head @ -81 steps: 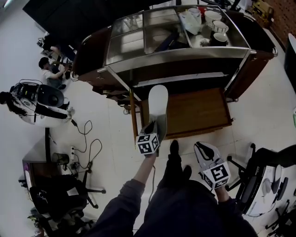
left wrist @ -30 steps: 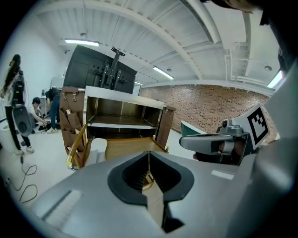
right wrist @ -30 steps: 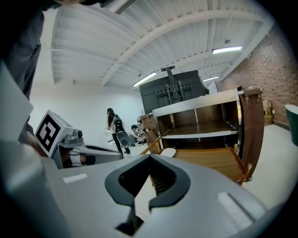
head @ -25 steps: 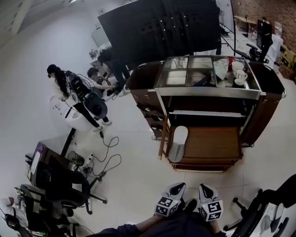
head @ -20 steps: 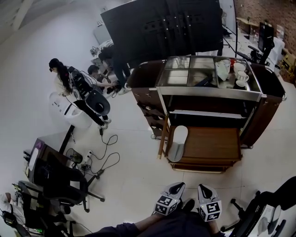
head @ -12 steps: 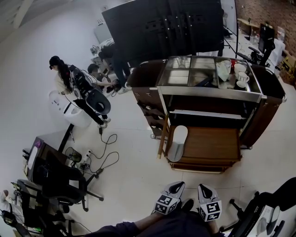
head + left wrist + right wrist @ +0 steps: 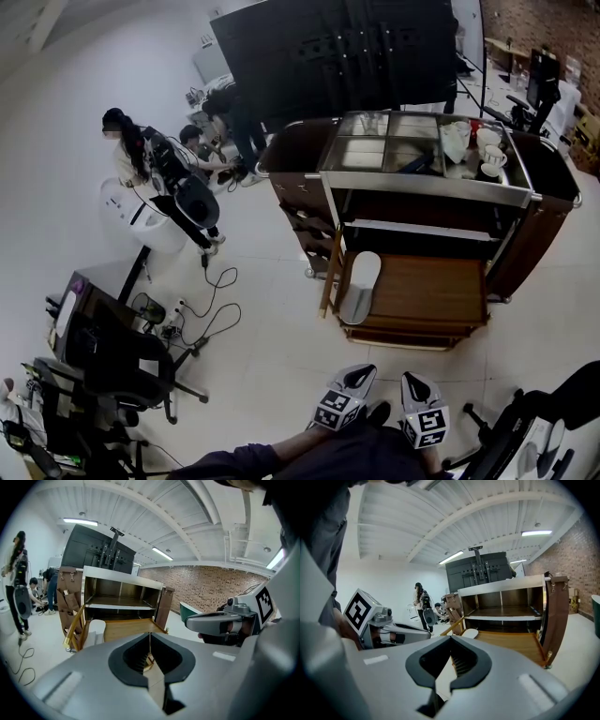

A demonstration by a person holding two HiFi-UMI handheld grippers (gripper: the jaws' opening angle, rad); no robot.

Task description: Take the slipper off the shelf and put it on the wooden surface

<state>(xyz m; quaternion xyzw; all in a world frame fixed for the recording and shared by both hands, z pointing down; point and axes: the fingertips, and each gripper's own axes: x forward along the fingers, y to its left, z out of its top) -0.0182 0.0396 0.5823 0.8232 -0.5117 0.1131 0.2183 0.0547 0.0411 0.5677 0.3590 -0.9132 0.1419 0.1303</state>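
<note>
Now one white slipper lies along the left edge of the wooden surface below the cart's shelf, two grippers, left gripper and right gripper, both pinched shut, empty, well apart from it.

We find the slipper lying on the wooden surface, along its left edge, running front to back. The shelf sits above and behind that surface, inside the cart. Cups stand at the right end of the cart's top. Our left gripper and right gripper are side by side before the cart, well apart from it.
</note>
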